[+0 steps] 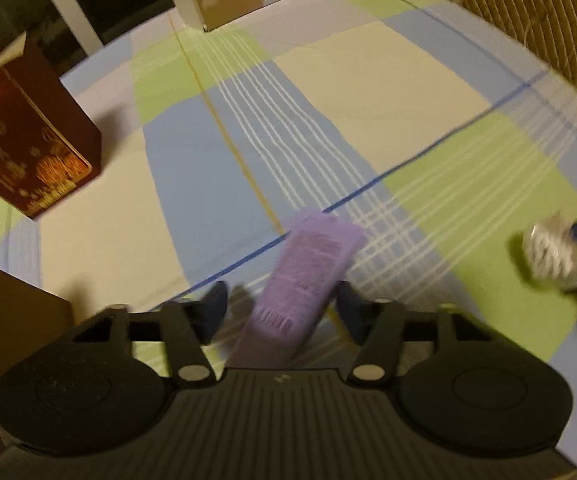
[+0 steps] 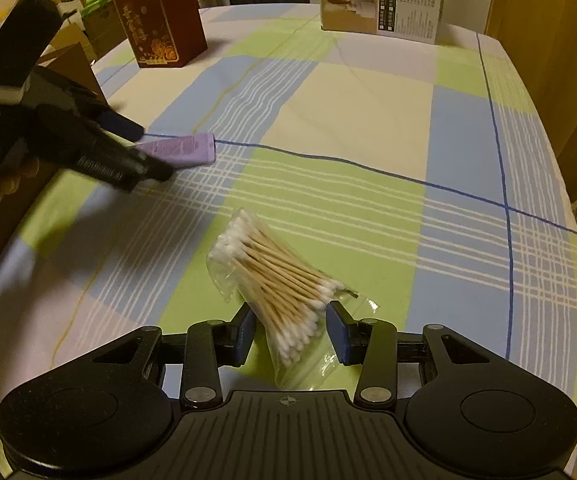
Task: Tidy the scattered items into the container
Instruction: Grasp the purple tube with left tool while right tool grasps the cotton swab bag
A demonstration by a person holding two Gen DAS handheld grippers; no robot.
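Left gripper [image 1: 280, 312]: my jaws stand wide, one blue pad on each side of the purple tube [image 1: 304, 276], with a gap both sides. Nothing is gripped yet. I straddle it lengthwise so a squeeze should catch its narrow sides.

Purple tube: it lies flat on the checked tablecloth [image 1: 368, 92], right on the dark blue line, its far end pointing away from me. This view is blurred, so I can't read the print.

Right gripper [image 2: 291, 330]: open too, pads apart around the near end of the bag of cotton swabs [image 2: 276, 280]. I can't tell if a pad touches the plastic; it isn't clamped.

Bag of cotton swabs: on the green patch, well to the right of the purple tube and nearer to me, lying at a slant, so I come in across its bunched end.

Container: I judge it is the brown box [image 1: 4, 320] left of the purple tube, only its edge in view, so both items are still outside it.

Bystanders: the dark red box [image 2: 160, 20] and the white carton [image 2: 380, 0] stand beyond the purple tube at the far edge, clear of my path.
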